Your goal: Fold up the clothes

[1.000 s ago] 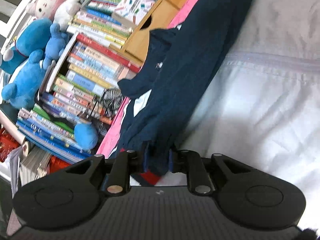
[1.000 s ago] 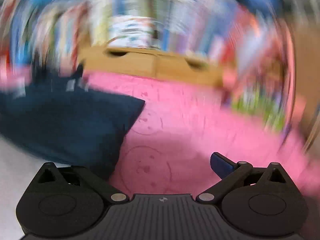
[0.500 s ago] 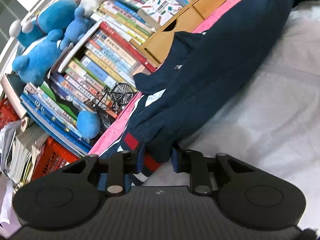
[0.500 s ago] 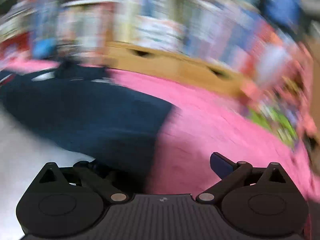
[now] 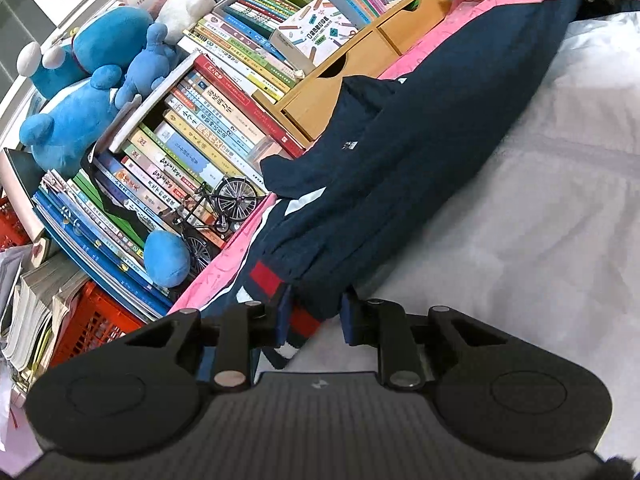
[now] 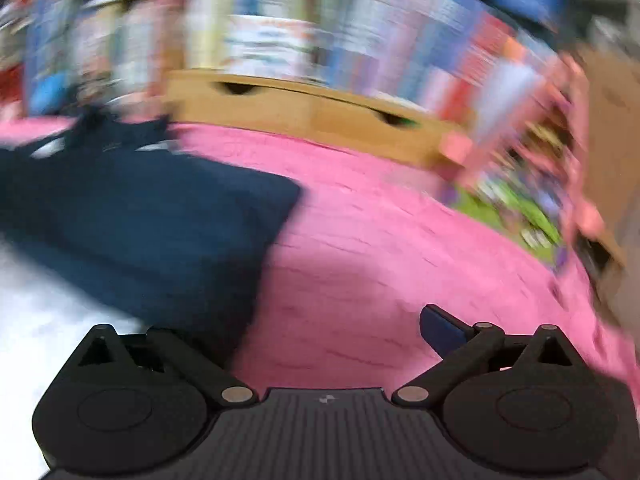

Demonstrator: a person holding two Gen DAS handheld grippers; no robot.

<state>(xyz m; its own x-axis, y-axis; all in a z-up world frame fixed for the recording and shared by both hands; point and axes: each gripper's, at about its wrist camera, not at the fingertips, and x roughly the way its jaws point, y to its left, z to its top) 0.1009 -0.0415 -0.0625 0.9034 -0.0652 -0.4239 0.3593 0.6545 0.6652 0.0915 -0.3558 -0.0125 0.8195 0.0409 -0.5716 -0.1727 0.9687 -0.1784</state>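
A navy garment [image 5: 400, 148] with a red and white striped hem lies folded along the edge of a white cloth [image 5: 532, 240] on a pink mat. My left gripper [image 5: 314, 312] has its fingers wider apart than before, with a fold of the navy garment still between them near the striped hem. In the blurred right wrist view the navy garment [image 6: 152, 216] lies at the left on the pink mat [image 6: 380, 248]. My right gripper [image 6: 296, 332] is open and empty, with its left finger at the garment's near corner.
A row of books [image 5: 192, 148], blue plush toys [image 5: 80, 112], a small model bicycle [image 5: 224, 208] and a wooden drawer box [image 5: 360, 64] line the mat's far edge. A red crate [image 5: 92, 320] stands at the left.
My left gripper has swung and its fingers have spread wider around the garment fold. My right gripper has moved sideways over the pink mat; its view is motion-blurred.
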